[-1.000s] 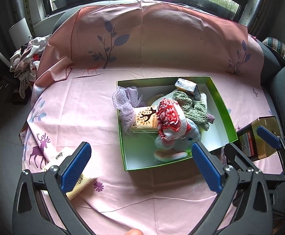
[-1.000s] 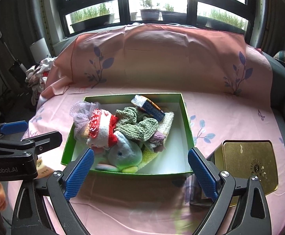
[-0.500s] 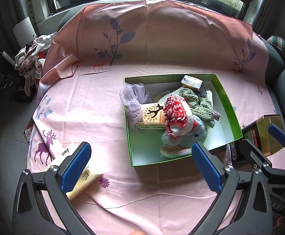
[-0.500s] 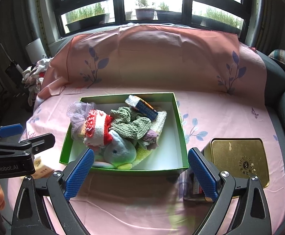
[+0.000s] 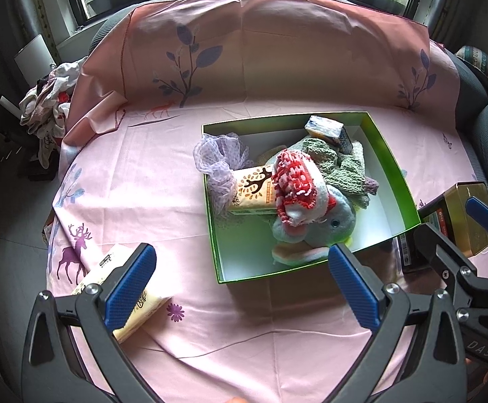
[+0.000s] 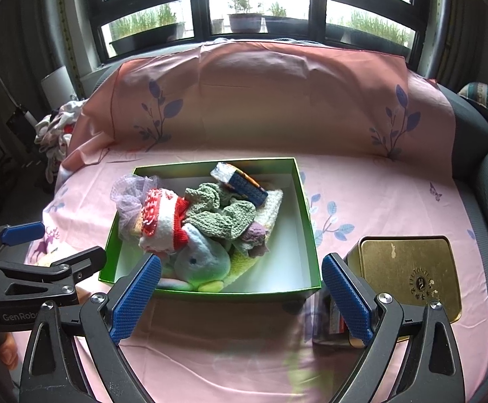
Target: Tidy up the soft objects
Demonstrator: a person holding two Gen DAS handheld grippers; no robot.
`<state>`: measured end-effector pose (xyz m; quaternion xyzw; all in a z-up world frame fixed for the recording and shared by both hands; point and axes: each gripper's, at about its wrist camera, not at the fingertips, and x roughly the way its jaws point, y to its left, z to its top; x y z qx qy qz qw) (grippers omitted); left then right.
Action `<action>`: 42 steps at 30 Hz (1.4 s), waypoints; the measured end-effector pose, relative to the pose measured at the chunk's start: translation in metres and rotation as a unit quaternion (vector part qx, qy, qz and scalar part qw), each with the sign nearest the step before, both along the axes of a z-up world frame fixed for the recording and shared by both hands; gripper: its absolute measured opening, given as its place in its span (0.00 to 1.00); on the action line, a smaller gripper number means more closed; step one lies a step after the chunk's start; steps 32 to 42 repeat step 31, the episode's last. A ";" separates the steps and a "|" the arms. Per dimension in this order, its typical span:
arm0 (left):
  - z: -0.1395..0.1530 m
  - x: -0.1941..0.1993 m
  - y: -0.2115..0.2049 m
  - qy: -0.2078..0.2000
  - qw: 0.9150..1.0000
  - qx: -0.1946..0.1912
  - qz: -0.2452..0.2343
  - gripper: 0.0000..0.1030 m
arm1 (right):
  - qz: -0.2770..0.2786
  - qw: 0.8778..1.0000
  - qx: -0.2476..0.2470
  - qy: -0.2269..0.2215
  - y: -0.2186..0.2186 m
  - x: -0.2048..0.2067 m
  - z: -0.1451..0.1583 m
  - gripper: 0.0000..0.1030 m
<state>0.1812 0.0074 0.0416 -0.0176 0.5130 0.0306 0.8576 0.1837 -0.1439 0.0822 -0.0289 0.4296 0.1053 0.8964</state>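
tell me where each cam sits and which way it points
Left wrist: rides on the left tongs, looking forward and down at the green box on the pink sheet; its own blue-padded fingers frame the bottom, open and empty, and the right tongs enter at the right edge.
Right wrist: rides on the right tongs, facing the box front and the window; own open fingers below, left tongs at the left edge.
Shared: the box, the plush toy and the gold tin.
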 end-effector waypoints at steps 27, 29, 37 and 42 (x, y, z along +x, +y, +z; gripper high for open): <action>-0.014 0.009 0.002 0.014 1.000 0.003 0.002 0.99 | -0.006 1.000 -0.006 0.011 0.001 0.011 -0.013 0.94; -0.015 0.010 0.003 0.012 1.000 0.002 0.003 0.99 | -0.007 1.000 -0.005 0.013 0.001 0.012 -0.014 0.94; -0.015 0.012 0.004 0.013 1.000 -0.006 0.003 0.99 | -0.007 1.000 -0.004 0.013 0.001 0.013 -0.015 0.94; -0.015 0.012 0.004 0.013 1.000 -0.006 0.003 0.99 | -0.007 1.000 -0.004 0.013 0.001 0.013 -0.015 0.94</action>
